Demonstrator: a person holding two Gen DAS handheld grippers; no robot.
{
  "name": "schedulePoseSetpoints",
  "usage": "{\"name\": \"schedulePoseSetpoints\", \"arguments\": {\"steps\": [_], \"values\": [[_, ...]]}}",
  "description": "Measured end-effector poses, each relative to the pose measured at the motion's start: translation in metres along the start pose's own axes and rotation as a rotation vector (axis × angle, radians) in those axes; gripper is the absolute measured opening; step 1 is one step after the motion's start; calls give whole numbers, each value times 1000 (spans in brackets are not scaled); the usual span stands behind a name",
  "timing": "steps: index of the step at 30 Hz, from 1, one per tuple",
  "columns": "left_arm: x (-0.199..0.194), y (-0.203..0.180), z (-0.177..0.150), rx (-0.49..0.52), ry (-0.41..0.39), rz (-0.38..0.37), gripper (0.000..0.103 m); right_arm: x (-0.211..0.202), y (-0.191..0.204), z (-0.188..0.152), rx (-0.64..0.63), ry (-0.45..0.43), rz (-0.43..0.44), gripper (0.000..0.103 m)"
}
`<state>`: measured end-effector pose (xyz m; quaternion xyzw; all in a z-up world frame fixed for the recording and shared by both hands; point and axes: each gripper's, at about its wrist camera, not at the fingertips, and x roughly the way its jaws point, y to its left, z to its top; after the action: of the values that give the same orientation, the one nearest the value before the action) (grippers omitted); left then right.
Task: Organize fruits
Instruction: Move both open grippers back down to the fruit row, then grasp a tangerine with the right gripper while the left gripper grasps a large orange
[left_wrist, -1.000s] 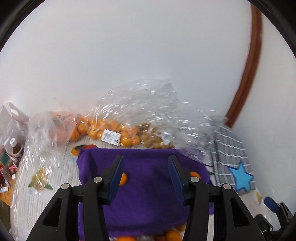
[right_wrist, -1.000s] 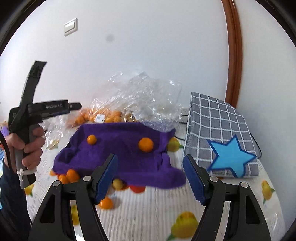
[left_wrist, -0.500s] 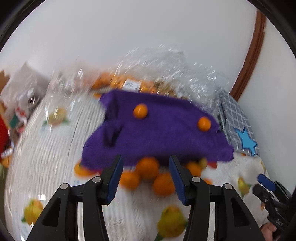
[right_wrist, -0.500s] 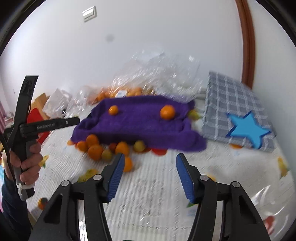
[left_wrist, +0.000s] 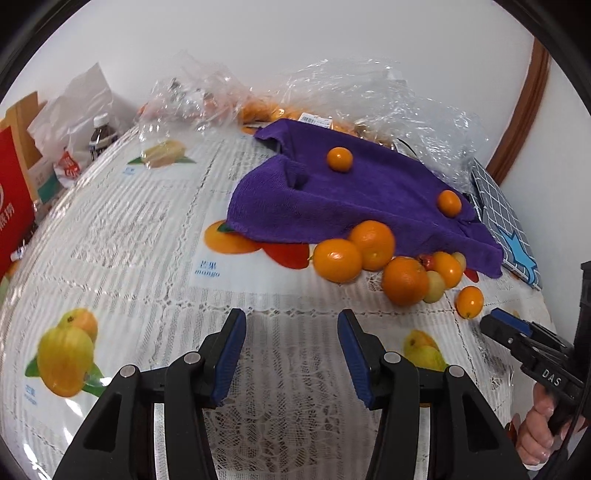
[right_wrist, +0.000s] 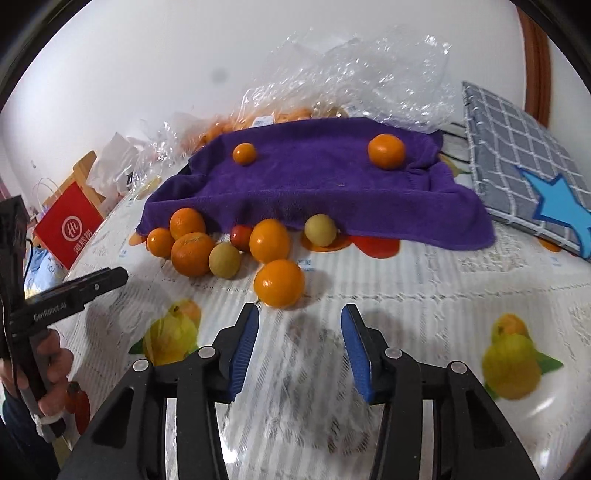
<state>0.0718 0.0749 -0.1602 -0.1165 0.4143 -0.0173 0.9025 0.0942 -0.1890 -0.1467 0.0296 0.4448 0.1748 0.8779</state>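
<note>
Several loose oranges (right_wrist: 279, 283) and yellow-green fruits (right_wrist: 224, 259) lie on the tablecloth before a purple towel (right_wrist: 314, 188). Two small oranges (right_wrist: 386, 151) sit on the towel. In the left wrist view the same pile of oranges (left_wrist: 337, 260) lies right of centre by the towel (left_wrist: 351, 192). My right gripper (right_wrist: 300, 320) is open and empty, just short of the nearest orange. My left gripper (left_wrist: 291, 325) is open and empty, above the cloth, left of the pile. Each gripper shows at the other view's edge.
Clear plastic bags (left_wrist: 369, 96) with more oranges lie behind the towel by the wall. A grey checked cushion with a blue star (right_wrist: 528, 166) lies at the right. A red bag (right_wrist: 68, 225), a bottle (left_wrist: 101, 134) and boxes stand at the left. The tablecloth (left_wrist: 147, 229) has printed fruit.
Both grippers have pulled back and tipped downward, so the loose fruit in front of the towel has come into view. Both stay open and empty.
</note>
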Motion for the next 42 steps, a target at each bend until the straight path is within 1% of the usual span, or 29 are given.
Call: {"name": "schedulePoseSetpoints", "arguments": {"steps": [3,9,10,11,13,17,21,23,24,27,31,33,35,36,37,39,42], "values": [[1,2,-4,-4,-15,-9,49,12,3,4,-11,35,31,47],[1,11,-4,-46,-20,-61,49,27,11,15,-58,44,16,47],[2,11,-4,-49,-21,-67,50,30,12,16,-63,47,9,45],[2,11,-4,-47,-20,-71,51,30,14,16,-72,39,-3,39],[2,9,-4,-42,-19,-65,51,30,16,15,-82,33,-14,34],[3,6,-4,-26,-16,-45,51,24,15,11,-89,13,-38,34],[3,2,-4,-8,-14,-25,51,11,6,7,-60,-33,-35,34],[5,-3,-2,11,-11,-34,51,5,1,3,-52,-48,-46,34],[9,-8,1,23,-9,-44,51,1,-2,2,-48,-59,-51,34],[19,-21,11,50,-9,-41,52,-6,-13,-1,-30,-80,-63,34],[32,-30,28,59,-19,3,51,-12,-25,-8,-32,-68,-137,34],[38,-30,34,48,-16,-3,51,-19,-35,-12,-4,-77,-123,34],[43,-30,35,43,0,-20,48,-23,-43,-14,29,-93,-106,34],[43,-30,34,43,-3,-21,44,-24,-44,-14,35,-98,-101,34],[43,-30,34,46,-4,-42,38,-24,-44,-14,35,-97,-99,34],[43,-30,34,46,-2,-56,38,-21,-40,-13,13,-87,-97,34],[41,-26,32,24,-8,-85,38,-19,-34,-13,-20,-78,-72,34]]}}
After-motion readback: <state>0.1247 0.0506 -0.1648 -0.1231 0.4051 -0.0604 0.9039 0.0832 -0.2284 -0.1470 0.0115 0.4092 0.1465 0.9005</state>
